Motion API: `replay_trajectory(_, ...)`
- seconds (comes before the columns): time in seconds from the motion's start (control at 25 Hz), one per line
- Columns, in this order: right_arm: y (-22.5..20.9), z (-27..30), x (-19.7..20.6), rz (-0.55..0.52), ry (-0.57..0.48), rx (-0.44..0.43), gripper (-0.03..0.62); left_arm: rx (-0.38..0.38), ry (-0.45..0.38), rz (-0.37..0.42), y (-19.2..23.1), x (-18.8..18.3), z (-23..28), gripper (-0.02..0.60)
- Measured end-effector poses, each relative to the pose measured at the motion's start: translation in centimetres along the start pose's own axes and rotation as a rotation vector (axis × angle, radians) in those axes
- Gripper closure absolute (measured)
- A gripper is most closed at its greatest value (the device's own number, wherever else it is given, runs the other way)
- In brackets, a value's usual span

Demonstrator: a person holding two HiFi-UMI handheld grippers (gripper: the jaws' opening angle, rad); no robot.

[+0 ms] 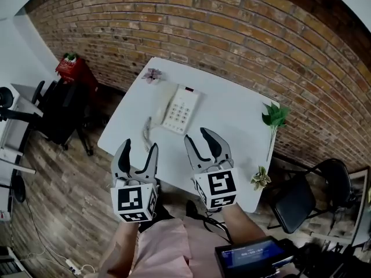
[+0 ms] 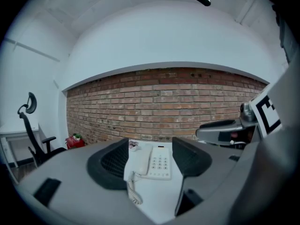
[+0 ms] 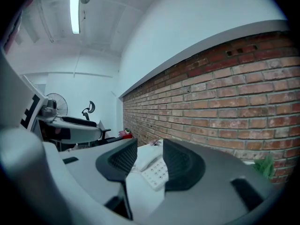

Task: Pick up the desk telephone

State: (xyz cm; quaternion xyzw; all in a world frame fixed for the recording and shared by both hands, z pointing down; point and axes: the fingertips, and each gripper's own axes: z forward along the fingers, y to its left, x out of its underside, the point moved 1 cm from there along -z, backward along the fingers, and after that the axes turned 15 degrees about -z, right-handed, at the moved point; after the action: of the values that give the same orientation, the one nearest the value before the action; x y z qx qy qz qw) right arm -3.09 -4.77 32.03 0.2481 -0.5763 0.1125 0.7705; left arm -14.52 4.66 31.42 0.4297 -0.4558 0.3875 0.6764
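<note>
A white desk telephone [image 1: 178,109] lies on the white table [image 1: 232,126], its handset [image 1: 159,104] in the cradle on the left and its coiled cord [image 1: 146,133] trailing toward the front edge. My left gripper [image 1: 139,151] hovers open over the table's front edge, short of the cord. My right gripper [image 1: 200,138] hovers open beside it, just in front of the phone. Nothing is between either pair of jaws. In the left gripper view the telephone [image 2: 154,162] lies ahead, framed by the jaws of the left gripper [image 2: 147,157]. In the right gripper view the telephone [image 3: 154,168] shows between the jaws of the right gripper [image 3: 149,162].
A small pink flower [image 1: 152,74] stands at the table's far left corner. A green leafy sprig [image 1: 273,118] and a small plant [image 1: 260,178] sit along the right edge. A brick wall [image 1: 232,33] backs the table. Black chairs [image 1: 61,112] [image 1: 307,198] stand on either side.
</note>
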Motion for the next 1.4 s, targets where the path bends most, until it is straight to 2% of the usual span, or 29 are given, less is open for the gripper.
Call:
replay_trajectory(0.44,-3.7,6.9,0.5,0.004,0.113,0.243,0.419,0.258,0.082,0.025,2.7,-1.7,11.0,0.272)
replay_trajectory(0.68,-4.5,8.9,-0.2,0.028,0.154,0.370,0.419,0.388,0.119,0.033,4.4,-2.8,15.1,0.267)
replay_trajectory(0.92,-4.9,9.2,-0.1,0.054,0.196,0.487,0.418,0.522,0.158,0.042,4.4,-3.0,17.5,0.259)
replay_trajectory(1.08,-4.9,9.7,-0.2,0.053,0.213,0.519,0.418,0.577,0.179,0.042,4.4,-2.8,19.0,0.252)
replay_trajectory(1.4,-6.6,10.8,0.4,0.057,0.239,0.521,0.418,0.617,0.200,0.026,3.6,-3.2,21.8,0.249)
